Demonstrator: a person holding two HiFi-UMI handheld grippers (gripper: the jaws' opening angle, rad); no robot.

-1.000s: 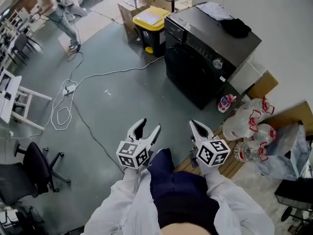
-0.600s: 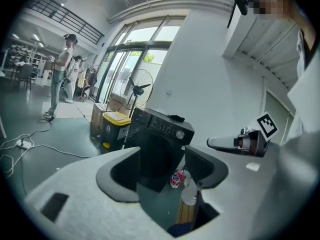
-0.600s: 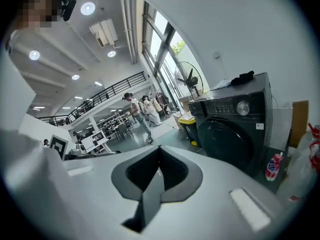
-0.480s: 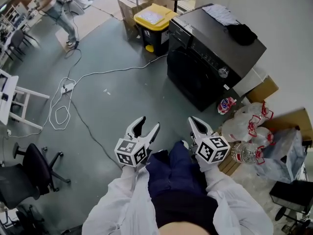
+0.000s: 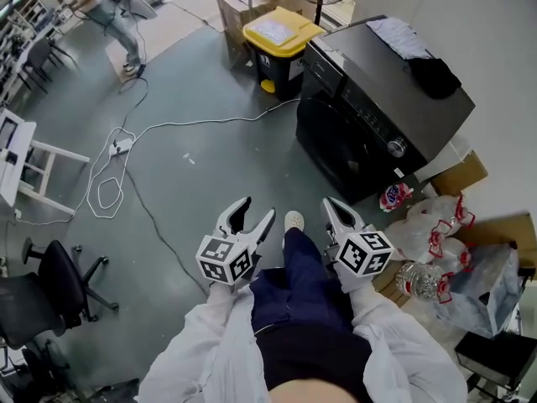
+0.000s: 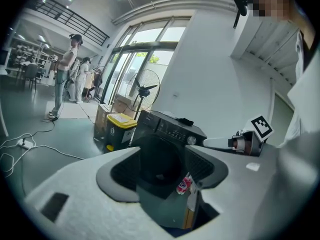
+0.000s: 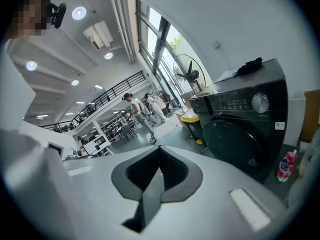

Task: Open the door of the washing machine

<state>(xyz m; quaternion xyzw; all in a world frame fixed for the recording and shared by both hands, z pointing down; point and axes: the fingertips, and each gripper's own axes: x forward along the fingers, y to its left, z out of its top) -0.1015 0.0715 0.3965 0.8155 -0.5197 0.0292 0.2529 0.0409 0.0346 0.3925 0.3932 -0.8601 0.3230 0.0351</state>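
Note:
The black front-loading washing machine [image 5: 382, 112] stands at the upper right of the head view, its round door [image 5: 334, 145] closed. Both grippers hang in front of the person, well short of the machine and touching nothing. My left gripper [image 5: 252, 217] is open; in the left gripper view [image 6: 162, 171] the machine [image 6: 167, 134] shows through the gap between its jaws. My right gripper [image 5: 336, 214] has its jaws together and holds nothing. In the right gripper view [image 7: 160, 154] the machine [image 7: 245, 109] and its door [image 7: 235, 144] lie to the right.
A yellow-lidded bin [image 5: 281, 36] stands left of the machine, cardboard boxes behind it. A cable [image 5: 126, 149] snakes across the floor. Plastic bags and bottles [image 5: 436, 233] and a red-and-white pouch [image 5: 393, 196] lie right of the machine. Cloths [image 5: 432, 72] lie on its top. An office chair [image 5: 59, 284] stands left.
The person has stepped toward the washing machine, which now sits lower and nearer in the head view. A shoe tip shows between the grippers. Both grippers keep their pose.

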